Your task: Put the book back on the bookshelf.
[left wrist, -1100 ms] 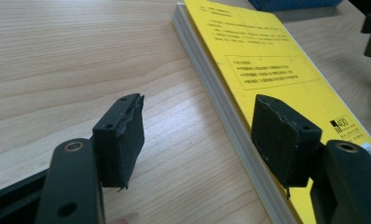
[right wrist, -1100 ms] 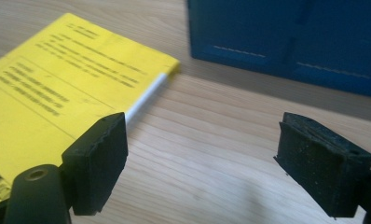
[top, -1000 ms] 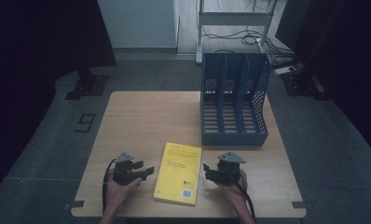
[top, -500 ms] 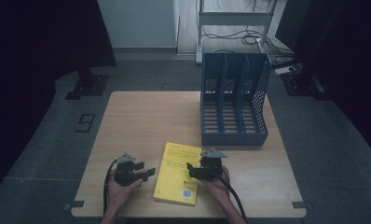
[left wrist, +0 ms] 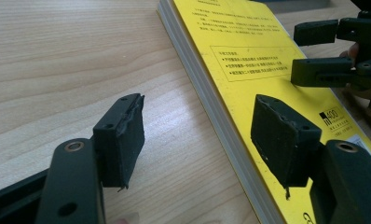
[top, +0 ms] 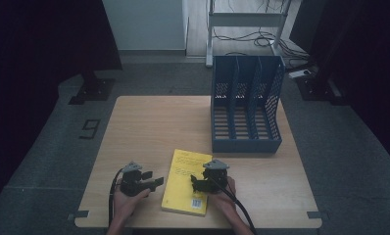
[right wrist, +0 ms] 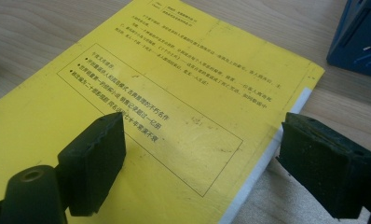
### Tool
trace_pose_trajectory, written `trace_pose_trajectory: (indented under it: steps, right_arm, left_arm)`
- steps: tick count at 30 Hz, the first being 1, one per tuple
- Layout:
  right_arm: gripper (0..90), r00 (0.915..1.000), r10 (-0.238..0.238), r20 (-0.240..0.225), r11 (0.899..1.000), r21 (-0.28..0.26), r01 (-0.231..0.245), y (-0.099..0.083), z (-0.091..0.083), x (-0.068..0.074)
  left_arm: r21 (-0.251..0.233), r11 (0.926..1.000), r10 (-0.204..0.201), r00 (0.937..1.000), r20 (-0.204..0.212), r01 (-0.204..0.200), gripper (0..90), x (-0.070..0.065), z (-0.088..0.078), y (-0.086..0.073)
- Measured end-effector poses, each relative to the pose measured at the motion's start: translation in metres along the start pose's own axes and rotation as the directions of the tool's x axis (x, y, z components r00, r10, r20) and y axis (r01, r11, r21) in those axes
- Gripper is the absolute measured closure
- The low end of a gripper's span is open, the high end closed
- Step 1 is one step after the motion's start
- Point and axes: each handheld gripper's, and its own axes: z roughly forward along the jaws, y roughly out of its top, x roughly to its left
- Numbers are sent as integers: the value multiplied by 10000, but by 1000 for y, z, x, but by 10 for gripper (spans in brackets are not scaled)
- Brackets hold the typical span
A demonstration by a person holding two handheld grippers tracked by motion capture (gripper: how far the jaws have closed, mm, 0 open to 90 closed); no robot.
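1. While lying flat on the pale wooden table (top: pixel 149 127), near its front edge, between the two hands: thin yellow paperback book (top: pixel 185 182) with black printed text, a boxed paragraph and a barcode sticker at its near corner.
2. Seen in the right gripper view: same yellow book (right wrist: pixel 141 116) under the jaws, white spine edge at its right side, bare wood beyond.
3. Right gripper (top: pixel 199 182), black with a grey three-cornered plate on top: held over the book's right half, jaws pointing toward the left gripper. Spread wide apart (right wrist: pixel 200 163), one pad above the yellow cover, the other past the book's right edge over the wood; nothing between them.
4. Left gripper (top: pixel 156 182), also black with a grey plate: just beside the book's left edge, over the table. Jaws likewise gaping (left wrist: pixel 197 130), one pad over the wood, the other over the cover, the page edges of the book (left wrist: pixel 249 70) running between them; whether touching the book, impossible to say.
5. Farther off in the left gripper view: right gripper (left wrist: pixel 328 51) above the cover.
6. Behind the book, well apart, at the table's right rear: dark blue plastic three-slot file rack (top: pixel 246 105), upright, slots open to the front; its corner (right wrist: pixel 360 32) visible in the right gripper view.
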Motion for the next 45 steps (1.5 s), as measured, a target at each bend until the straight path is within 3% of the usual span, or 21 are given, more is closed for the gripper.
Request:
trace_pose_trajectory:
  steps: [14, 26, 35, 40, 45]
  right_arm:
    - [134, 9991, 370, -192, 9993, 89, -368, -2, 2, -5]
    - [133, 9994, 301, -181, 9995, 51, -301, -3, 2, -5]
    - [134, 9994, 311, -176, 9995, -63, -313, -4, 2, -5]
    - [136, 9993, 345, -174, 9993, -113, -347, -5, 2, -4]
    - [137, 9992, 362, -172, 9992, -165, -365, -6, 2, -4]
  left_arm:
    - [-171, 9997, 161, 9999, 34, -160, 340, -11, -1, 5]
    - [114, 9995, 313, 9993, -221, -311, 332, -17, 15, 12]
    - [343, 9984, 470, 9984, -319, -459, 337, -23, 42, 26]
    - [696, 9944, 820, 9964, -237, -801, 336, -31, 58, 29]
    - [850, 9926, 909, 9946, -504, -864, 316, -34, 65, 28]
